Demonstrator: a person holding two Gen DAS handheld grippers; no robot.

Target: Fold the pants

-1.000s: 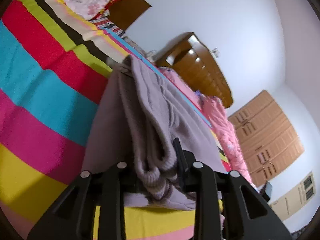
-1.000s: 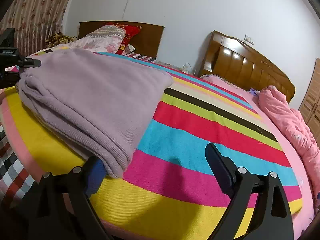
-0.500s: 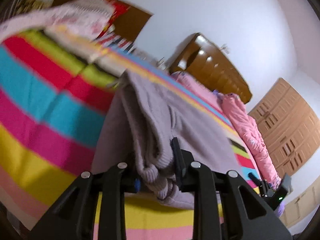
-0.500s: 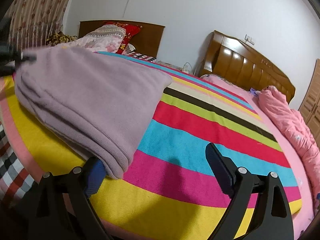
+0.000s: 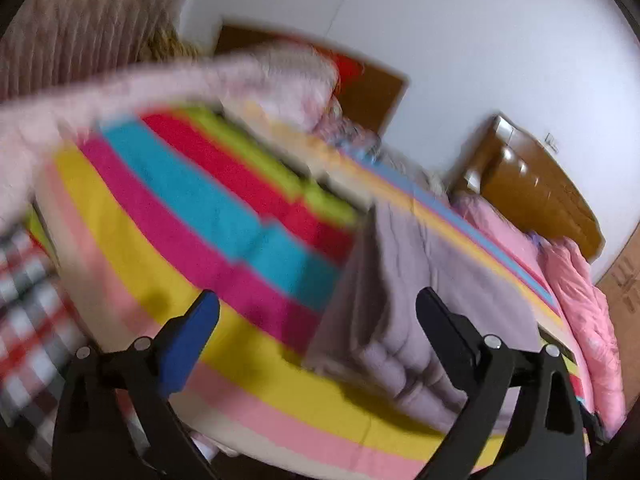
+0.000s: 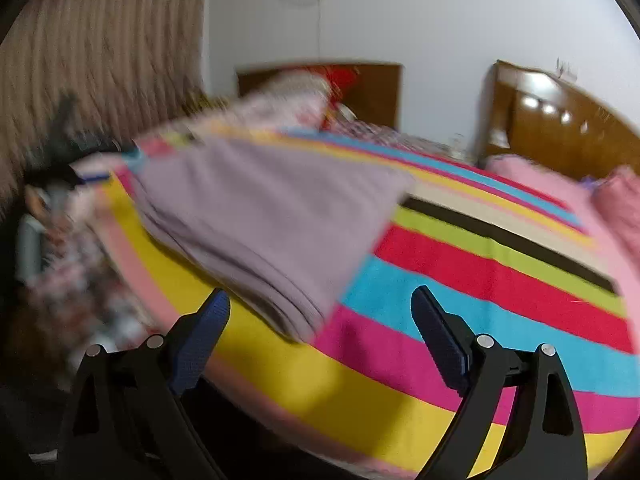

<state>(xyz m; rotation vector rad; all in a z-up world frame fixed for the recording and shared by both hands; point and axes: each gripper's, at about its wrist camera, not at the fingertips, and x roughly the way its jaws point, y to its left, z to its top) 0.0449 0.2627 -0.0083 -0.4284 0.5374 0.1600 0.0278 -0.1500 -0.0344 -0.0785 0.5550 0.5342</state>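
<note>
In the left wrist view, the left gripper [image 5: 316, 312] has just been opening; its jaws stand wide, letting the folded pants [image 5: 420, 312] rest on the striped bed [image 5: 180, 208]. In the right wrist view, the right gripper [image 6: 320, 308] is also wide and empty, the pants [image 6: 264, 216] lying free beyond it.

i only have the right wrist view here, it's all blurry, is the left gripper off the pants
Observer: Yes. The left gripper has just been opening; its jaws stand wide with nothing pinched, and the lilac pants lie on the striped blanket.
Operator: any loose bits on that end
Observer: The left wrist view shows bunched ribbed folds at the near edge of the pants, close to its right-hand finger.
Operator: whats left of the bed there
Observer: A red, black and white checked cloth shows beside the blanket.
</note>
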